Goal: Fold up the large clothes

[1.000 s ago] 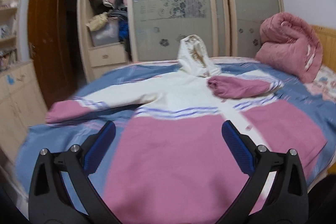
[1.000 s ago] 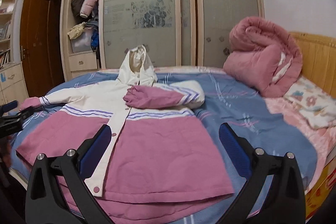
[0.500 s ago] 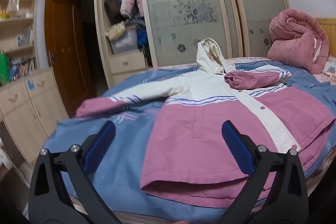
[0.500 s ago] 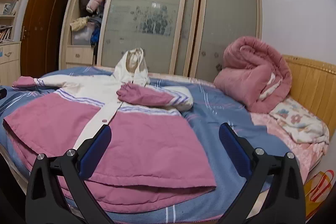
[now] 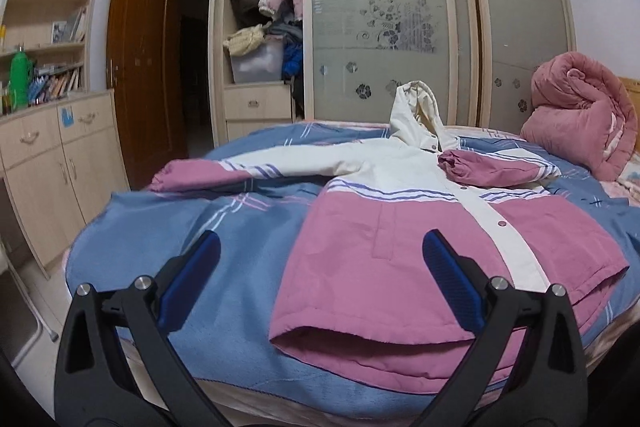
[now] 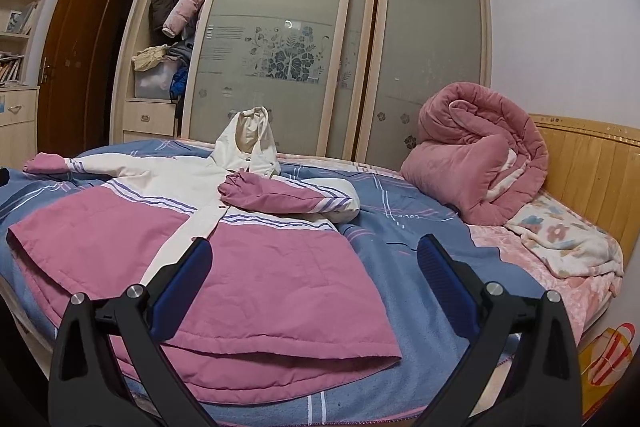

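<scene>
Jacket [image 5: 420,239] flat on bed, beyond L gripper [image 5: 320,279].

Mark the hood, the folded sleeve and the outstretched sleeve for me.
hood [image 6: 250,135], right wrist view, on its cream side panel.
folded sleeve [image 6: 280,197], right wrist view, on its pink forearm.
outstretched sleeve [image 5: 208,177], left wrist view, on its pink cuff end.

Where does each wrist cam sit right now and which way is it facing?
Left wrist: on the left gripper, low at the bed's foot, facing the jacket's hem and outstretched sleeve; only its own open blue-padded fingers show.
Right wrist: on the right gripper, further right, facing the jacket and headboard; only its own open fingers show.
Shared: jacket, rolled pink quilt, wardrobe.
</scene>
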Tool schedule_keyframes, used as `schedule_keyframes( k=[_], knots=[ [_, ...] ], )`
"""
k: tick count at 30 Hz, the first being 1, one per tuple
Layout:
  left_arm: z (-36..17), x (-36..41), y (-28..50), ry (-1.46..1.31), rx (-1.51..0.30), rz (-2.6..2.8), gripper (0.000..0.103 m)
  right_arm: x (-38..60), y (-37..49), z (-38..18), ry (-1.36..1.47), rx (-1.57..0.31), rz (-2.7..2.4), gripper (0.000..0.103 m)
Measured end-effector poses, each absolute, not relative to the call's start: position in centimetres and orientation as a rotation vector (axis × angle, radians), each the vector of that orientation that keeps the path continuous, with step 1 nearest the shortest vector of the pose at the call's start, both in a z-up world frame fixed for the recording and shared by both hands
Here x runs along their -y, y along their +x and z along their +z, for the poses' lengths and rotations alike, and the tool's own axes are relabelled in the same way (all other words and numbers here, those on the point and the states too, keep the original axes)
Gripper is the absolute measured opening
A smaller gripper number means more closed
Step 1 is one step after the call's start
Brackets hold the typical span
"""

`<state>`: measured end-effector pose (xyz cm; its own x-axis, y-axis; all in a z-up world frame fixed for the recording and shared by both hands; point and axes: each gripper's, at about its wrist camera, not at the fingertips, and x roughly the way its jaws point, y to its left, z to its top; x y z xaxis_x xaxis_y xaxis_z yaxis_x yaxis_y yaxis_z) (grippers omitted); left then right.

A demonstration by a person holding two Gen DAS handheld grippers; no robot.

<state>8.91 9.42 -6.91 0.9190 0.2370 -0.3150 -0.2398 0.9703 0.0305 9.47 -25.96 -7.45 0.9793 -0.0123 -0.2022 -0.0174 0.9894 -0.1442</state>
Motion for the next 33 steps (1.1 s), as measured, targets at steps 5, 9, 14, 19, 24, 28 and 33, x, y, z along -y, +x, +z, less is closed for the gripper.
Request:
schedule_keyframes(
  k=[5, 9, 14, 19, 24, 28, 33],
  knots=[
    [-7.0, -8.0, 9.0, 0.066, -0.318, 0.229, 0.101, 26.7, 9.6, -7.4, -0.098, -0.210, 0.030, 0.102],
    [-7.0, -7.5, 8.8, 0.085, -0.305, 0.234, 0.101, 27.3, 10.0, -7.3, -0.061, -0.230, 0.036, 0.102],
    [-7.2, -7.4, 9.3, 0.089, -0.321, 0.236, 0.101, 27.9, 10.3, -7.4, -0.030, -0.243, 0.031, 0.102],
    [-7.2, -7.5, 9.7, 0.082, -0.331, 0.237, 0.101, 28.6, 11.0, -7.6, -0.006, -0.274, 0.030, 0.102],
    [-7.4, -7.3, 10.2, 0.100, -0.345, 0.244, 0.101, 28.9, 11.5, -7.8, 0.011, -0.298, 0.031, 0.102],
    [-7.4, -7.5, 10.4, 0.100, -0.354, 0.243, 0.101, 28.9, 11.4, -7.8, 0.010, -0.287, 0.033, 0.102],
    [-7.5, -8.7, 12.7, 0.010, -0.462, 0.188, 0.101, 28.4, 11.3, -7.8, -0.025, -0.274, 0.033, 0.102]
  ],
)
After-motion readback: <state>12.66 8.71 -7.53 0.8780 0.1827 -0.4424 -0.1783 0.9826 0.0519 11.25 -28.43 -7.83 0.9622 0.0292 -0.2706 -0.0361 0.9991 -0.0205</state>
